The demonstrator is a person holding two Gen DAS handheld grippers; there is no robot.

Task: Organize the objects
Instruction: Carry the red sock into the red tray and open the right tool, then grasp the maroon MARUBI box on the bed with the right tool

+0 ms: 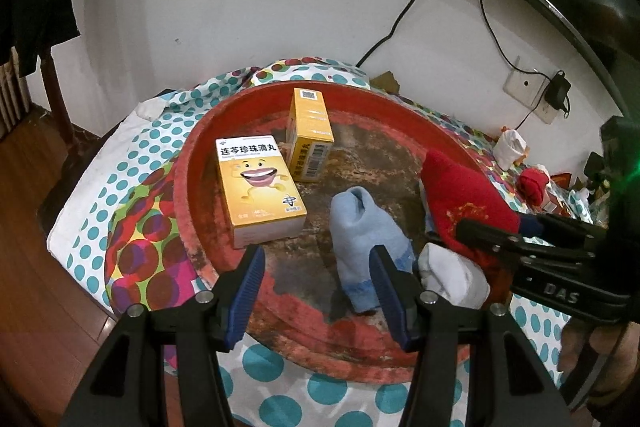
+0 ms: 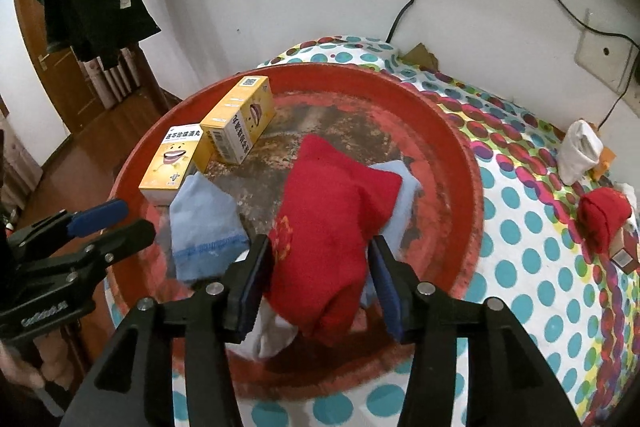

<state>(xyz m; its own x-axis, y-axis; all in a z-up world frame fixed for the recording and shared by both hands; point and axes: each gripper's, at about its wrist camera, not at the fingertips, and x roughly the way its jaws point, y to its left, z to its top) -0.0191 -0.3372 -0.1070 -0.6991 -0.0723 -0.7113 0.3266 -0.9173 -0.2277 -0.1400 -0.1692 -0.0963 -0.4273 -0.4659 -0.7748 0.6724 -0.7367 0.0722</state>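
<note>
The red sock (image 2: 332,227) lies in the round red tray (image 2: 460,163), draped over a light blue sock (image 2: 404,195) and a white sock (image 2: 276,335) at the tray's near edge. The right gripper (image 2: 316,291) stands around the sock's lower end with its jaws spread; a gap shows between the right pad and the cloth, while the left pad is just beside or touching it. No pinch is evident, so the sock appears to rest on the pile under its own weight.

A second light blue sock (image 1: 360,239) lies flat near the tray's centre. Two yellow medicine boxes (image 1: 260,187) sit together at the far left of the tray, one lying face up, the other propped on its side just behind it.

The left gripper (image 1: 320,291) hovers over the near rim of the tray, jaws spread and holding nothing; the flat blue sock lies just past its right finger.

Outside the tray, on the dotted bedsheet (image 2: 540,267), a rolled red sock (image 2: 604,219) and a white bundle (image 2: 580,151) remain near the wall side, well apart from the tray, with some small boxes beside them.

Assessment: collection into the tray is well advanced. Four socks and two boxes are in. At least the two items on the sheet are still to be gathered, and the socks in the tray lie in a loose heap, not paired or aligned.
</note>
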